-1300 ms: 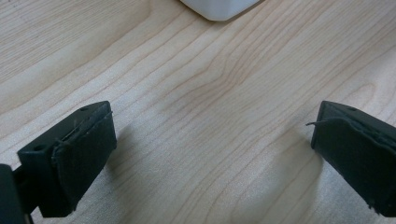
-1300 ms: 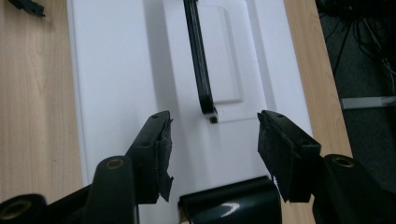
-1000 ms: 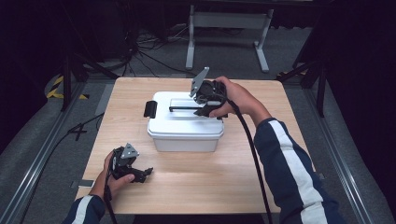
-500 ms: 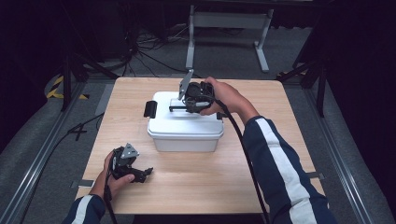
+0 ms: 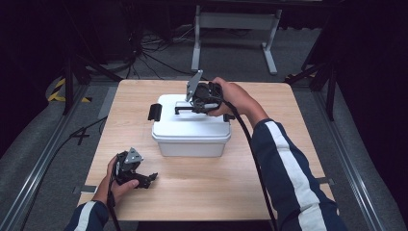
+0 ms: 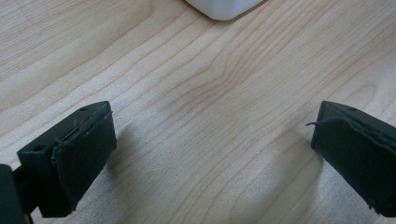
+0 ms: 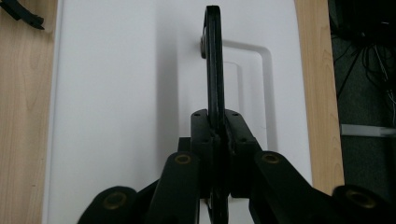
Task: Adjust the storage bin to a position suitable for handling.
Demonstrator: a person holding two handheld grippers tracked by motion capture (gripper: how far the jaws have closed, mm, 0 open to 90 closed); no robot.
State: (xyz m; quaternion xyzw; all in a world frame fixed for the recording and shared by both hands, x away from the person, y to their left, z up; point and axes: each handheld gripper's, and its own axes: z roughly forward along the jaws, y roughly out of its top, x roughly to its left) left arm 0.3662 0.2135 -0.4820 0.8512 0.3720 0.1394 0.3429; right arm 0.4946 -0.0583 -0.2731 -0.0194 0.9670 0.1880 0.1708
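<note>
Right gripper has just closed its jaws and now clamps the black handle on the white box lid, mid-table. Risk: thin handle slips sideways when lifted, or latches hold and the whole box tips. Left gripper, jaws apart, idles on the wood near the box's front corner.

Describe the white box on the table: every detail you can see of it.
The white box looks like plastic, rectangular with rounded corners, and sits mid-table on the wooden table, lid on. A black latch shows at its left end. Its black carrying handle stands raised on edge above a recess in the lid, and the right tongs are shut on it from above. The left tongs rest apart, nearer the person.
</note>
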